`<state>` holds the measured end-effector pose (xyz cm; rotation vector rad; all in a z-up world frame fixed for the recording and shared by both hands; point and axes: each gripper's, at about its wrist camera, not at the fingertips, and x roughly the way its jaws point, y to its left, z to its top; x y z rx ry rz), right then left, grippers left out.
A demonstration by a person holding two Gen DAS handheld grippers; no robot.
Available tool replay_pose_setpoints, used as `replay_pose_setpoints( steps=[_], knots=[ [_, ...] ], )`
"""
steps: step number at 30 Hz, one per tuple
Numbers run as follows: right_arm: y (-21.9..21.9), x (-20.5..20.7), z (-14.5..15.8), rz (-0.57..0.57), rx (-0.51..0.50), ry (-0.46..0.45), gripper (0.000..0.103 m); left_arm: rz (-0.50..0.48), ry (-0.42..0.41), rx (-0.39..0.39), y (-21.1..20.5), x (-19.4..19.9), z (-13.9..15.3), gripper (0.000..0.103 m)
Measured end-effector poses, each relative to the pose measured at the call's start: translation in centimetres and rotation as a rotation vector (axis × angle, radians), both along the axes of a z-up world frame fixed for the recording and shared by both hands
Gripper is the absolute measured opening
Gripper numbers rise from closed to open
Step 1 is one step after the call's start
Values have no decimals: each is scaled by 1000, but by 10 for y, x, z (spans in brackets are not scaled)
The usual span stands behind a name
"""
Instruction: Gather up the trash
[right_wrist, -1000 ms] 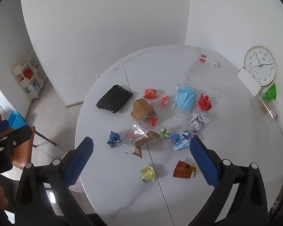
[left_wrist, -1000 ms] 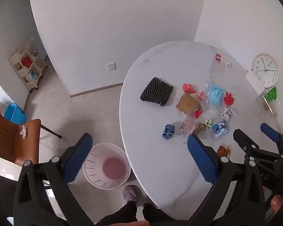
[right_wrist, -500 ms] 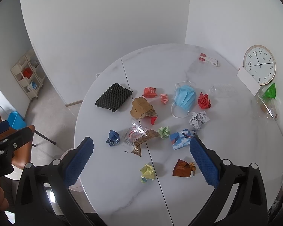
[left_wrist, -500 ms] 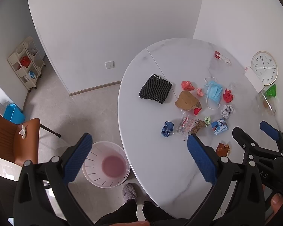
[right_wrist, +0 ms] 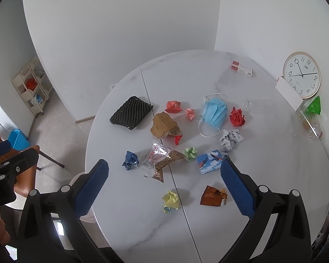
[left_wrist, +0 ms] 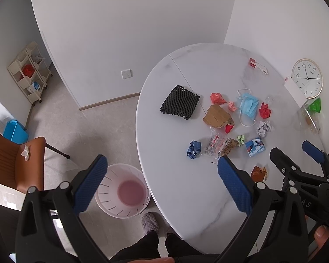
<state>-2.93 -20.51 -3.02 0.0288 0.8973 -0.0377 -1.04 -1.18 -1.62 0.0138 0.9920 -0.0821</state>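
Note:
Several pieces of trash lie on the white round table: a black foam net, brown cardboard, a blue face mask, a red paper ball, a yellow paper ball, a brown wrapper and a blue carton. A pink bin stands on the floor left of the table. My left gripper is open and empty, high over the table's edge and the bin. My right gripper is open and empty, high above the yellow ball.
A wall clock and a green bag stand at the table's right edge. A red-white box lies at the back. A brown chair, a blue box and a shelf stand on the left. The person's slipper is by the bin.
Both grippers have risen slightly, so the table and trash look a little smaller. Both stay open and empty. No trash has moved.

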Motion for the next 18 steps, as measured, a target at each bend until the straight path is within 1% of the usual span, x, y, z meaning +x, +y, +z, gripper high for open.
replay_pose_setpoints(
  steps=[18],
  knots=[
    [-2, -1, -3, -5, -3, 5, 101, -4, 6, 0, -1, 2, -4, 97]
  ],
)
